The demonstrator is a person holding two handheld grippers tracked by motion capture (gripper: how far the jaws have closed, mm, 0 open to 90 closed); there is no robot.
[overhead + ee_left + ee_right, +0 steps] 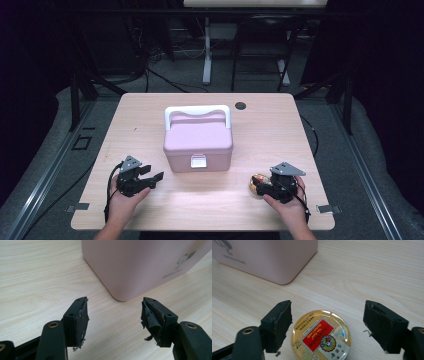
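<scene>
Gold round tin (322,336) flat, label diagonal.

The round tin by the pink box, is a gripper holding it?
No. The round tin lies on the table between the open right gripper jaws, unpinched. The left gripper is open and empty.

Table evenly lit, surroundings dark — glare on the tin lid (321,336).

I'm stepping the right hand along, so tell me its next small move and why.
Probably close the right tool on the round gold tin. The tin lies flat on the table between its open jaws, neither pad touching it, so a squeeze should grip it. The pink box stands latched beyond.
</scene>
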